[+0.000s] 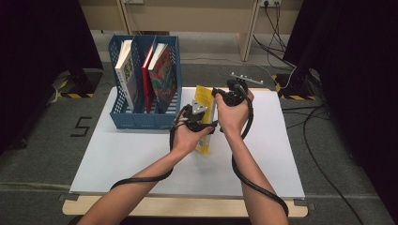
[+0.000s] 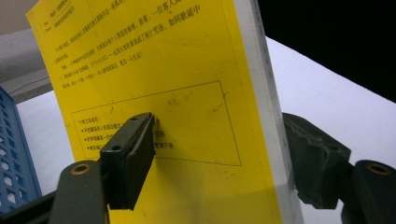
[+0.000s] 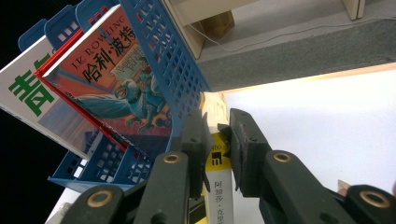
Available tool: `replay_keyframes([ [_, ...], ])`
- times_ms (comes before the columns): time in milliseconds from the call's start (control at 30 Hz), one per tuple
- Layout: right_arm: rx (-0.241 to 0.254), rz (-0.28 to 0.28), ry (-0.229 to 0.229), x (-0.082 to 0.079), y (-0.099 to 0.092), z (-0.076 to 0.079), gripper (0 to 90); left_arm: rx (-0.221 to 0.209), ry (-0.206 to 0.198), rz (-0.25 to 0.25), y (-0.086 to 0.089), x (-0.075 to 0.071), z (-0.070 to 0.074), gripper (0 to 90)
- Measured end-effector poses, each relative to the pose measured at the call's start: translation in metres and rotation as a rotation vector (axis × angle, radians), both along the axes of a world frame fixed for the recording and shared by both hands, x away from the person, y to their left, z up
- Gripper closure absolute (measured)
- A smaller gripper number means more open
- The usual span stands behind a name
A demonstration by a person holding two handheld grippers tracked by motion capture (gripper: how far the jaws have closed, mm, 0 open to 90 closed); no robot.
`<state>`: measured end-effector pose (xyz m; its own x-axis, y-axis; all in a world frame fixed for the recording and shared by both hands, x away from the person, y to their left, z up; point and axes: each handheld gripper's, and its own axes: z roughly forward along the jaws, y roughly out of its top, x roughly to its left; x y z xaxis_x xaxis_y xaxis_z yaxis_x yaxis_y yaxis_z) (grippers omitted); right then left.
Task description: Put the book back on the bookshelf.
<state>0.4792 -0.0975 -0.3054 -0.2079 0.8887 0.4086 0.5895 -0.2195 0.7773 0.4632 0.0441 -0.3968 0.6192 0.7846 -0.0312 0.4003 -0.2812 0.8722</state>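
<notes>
A yellow book (image 1: 205, 101) stands upright on the white table (image 1: 131, 159), just right of the blue file rack (image 1: 141, 117). My right gripper (image 1: 214, 93) comes in from the right and is shut on the book's top corner. In the right gripper view both pads of the right gripper (image 3: 217, 135) press on the book's yellow spine (image 3: 223, 186). My left gripper (image 1: 206, 123) sits lower, with its jaws wide apart around the book. In the left gripper view, the left gripper (image 2: 224, 149) has one pad by the yellow cover (image 2: 187, 70) and the other beyond the page edge.
The blue rack (image 3: 173, 70) holds a white book (image 1: 126, 70), a thin red one (image 1: 149, 70) and a colourful illustrated book (image 1: 164, 77), all upright. The rack's mesh wall (image 2: 14, 154) is close on the left. Open tabletop lies to the right and front. Cables trail over the floor.
</notes>
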Motion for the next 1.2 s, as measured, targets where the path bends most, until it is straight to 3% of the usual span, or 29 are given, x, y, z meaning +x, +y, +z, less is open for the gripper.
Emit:
replay_keyframes([
  [300, 0.017, 0.001, 0.001, -0.002, -0.001, 0.002, 77.3, -0.016, 0.004, 0.0, 0.005, -0.001, 0.003, 33.6],
  [600, 0.004, 0.007, -0.015, -0.003, 0.005, 0.004, 77.2, -0.018, 0.0, 0.023, 0.006, 0.002, 0.006, 34.4],
  [867, 0.016, -0.001, -0.044, -0.006, 0.008, 0.011, 77.2, -0.017, -0.034, 0.06, 0.01, 0.007, 0.009, 43.5],
  [1033, -0.008, 0.006, -0.055, -0.008, 0.013, 0.011, 77.2, -0.017, -0.021, 0.068, 0.011, 0.007, 0.007, 47.8],
  [1200, -0.033, 0.021, -0.062, -0.011, 0.019, 0.009, 77.1, 0.011, -0.008, 0.075, 0.012, 0.004, 0.006, 51.5],
])
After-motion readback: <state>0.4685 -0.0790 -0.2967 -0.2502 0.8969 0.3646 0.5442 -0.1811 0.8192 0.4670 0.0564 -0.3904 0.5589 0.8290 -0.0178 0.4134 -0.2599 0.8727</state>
